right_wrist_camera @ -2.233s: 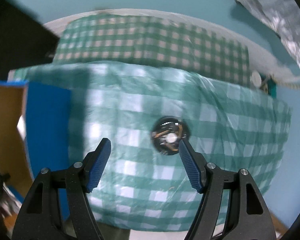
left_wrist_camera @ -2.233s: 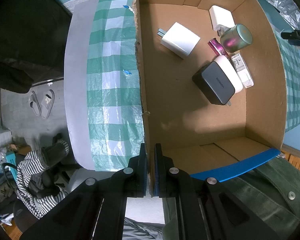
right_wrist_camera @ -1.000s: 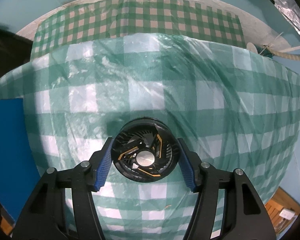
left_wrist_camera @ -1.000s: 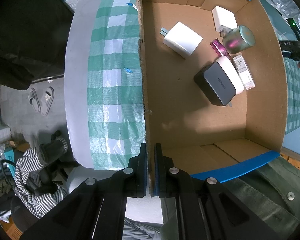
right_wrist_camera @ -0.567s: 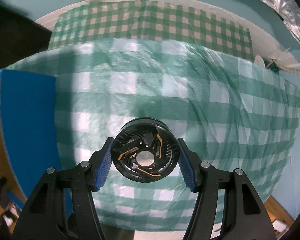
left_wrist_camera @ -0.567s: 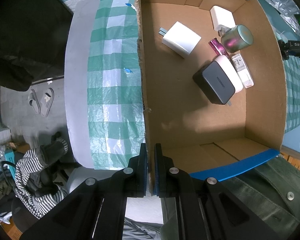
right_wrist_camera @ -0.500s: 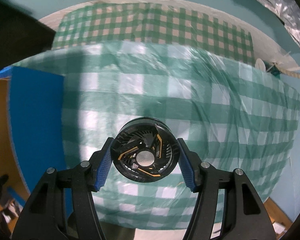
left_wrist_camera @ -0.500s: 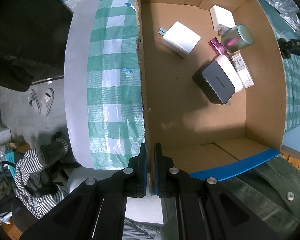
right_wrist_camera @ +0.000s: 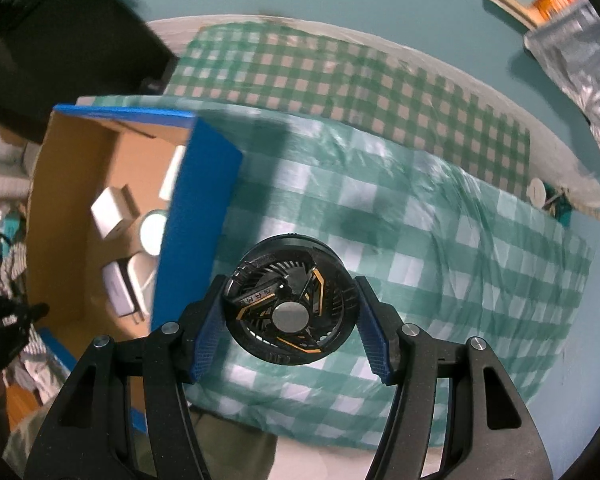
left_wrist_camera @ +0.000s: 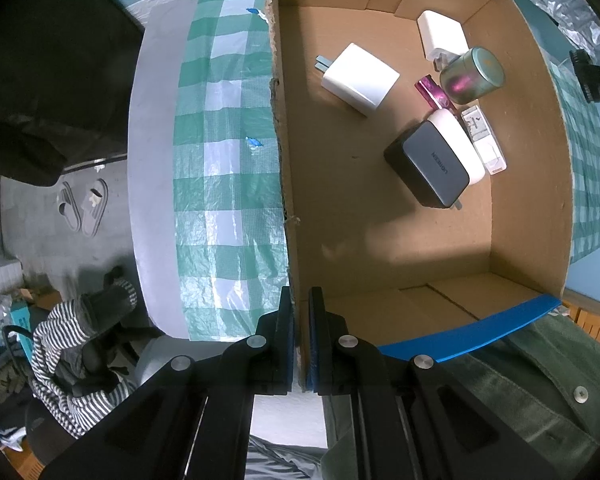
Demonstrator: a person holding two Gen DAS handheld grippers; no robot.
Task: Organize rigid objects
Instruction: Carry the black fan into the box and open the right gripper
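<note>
My right gripper (right_wrist_camera: 290, 320) is shut on a round black fan (right_wrist_camera: 288, 300) with orange trim, held in the air above the green checked tablecloth (right_wrist_camera: 440, 264). To its left stands the open cardboard box (right_wrist_camera: 72, 184) with blue outer walls. My left gripper (left_wrist_camera: 301, 340) is shut on the box's near left wall (left_wrist_camera: 288, 184). Inside the box lie a white charger (left_wrist_camera: 360, 74), a dark grey charger (left_wrist_camera: 430, 166) on a white case (left_wrist_camera: 460, 140), a small white block (left_wrist_camera: 440, 34), a teal tin (left_wrist_camera: 472, 74), a pink stick (left_wrist_camera: 434, 92) and a clear packet (left_wrist_camera: 484, 140).
The box sits on a table with a green checked cloth (left_wrist_camera: 220, 168). A person in a green jacket (left_wrist_camera: 520, 380) stands at the near side. The right gripper's tip (left_wrist_camera: 592, 74) shows past the box's right wall. Slippers (left_wrist_camera: 82, 208) lie on the floor at left.
The right gripper rose with the fan and shifted toward the box, whose opening has come into its view at left. It also rolled a little. The left gripper stayed clamped on the box wall.
</note>
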